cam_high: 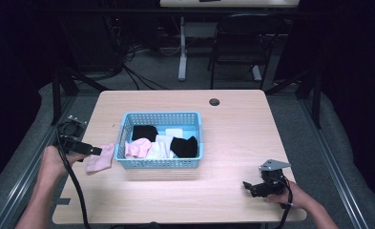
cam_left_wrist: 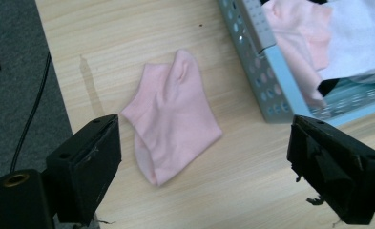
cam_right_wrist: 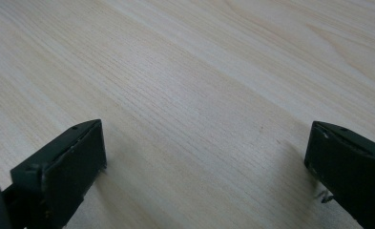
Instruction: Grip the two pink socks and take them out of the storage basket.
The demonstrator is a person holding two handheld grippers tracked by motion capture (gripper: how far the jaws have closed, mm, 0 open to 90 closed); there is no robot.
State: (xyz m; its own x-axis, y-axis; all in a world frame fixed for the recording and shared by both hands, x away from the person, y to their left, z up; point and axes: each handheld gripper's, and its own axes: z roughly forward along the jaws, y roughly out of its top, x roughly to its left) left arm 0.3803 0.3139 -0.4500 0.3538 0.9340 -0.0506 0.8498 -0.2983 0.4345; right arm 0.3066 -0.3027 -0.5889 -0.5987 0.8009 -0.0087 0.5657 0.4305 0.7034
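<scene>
A pink sock (cam_left_wrist: 171,119) is laid flat on the bench (cam_high: 233,124), just beside the left wall of a blue basket (cam_high: 162,164) and apart from it, which suggests that it has been taken out and set aside as one item of a sorting job. The left claw (cam_left_wrist: 202,162) is held above the sock with its jaws spread wide and nothing between them; the sock is not touched by either pad, so it is judged to be released and left where it lies. In the high view the left claw (cam_high: 92,150) is seen at the sock's near edge, with the cable trailing down past the forearm. Inside the basket a second pink sock (cam_high: 137,148) is draped against the left wall, with white socks (cam_high: 162,145) beside it and black socks (cam_high: 184,146) toward the right; the pile is loosely heaped, so the matching pink one is probably the next to be drawn out, and it is placed conveniently near the wall closest to the free sock. The right claw (cam_high: 257,187) is rested low over bare wood, well apart from the basket, and in its own view the jaws (cam_right_wrist: 204,176) are seen open and empty, presumably kept out of the way until a second hold is needed for pairing or folding.
</scene>
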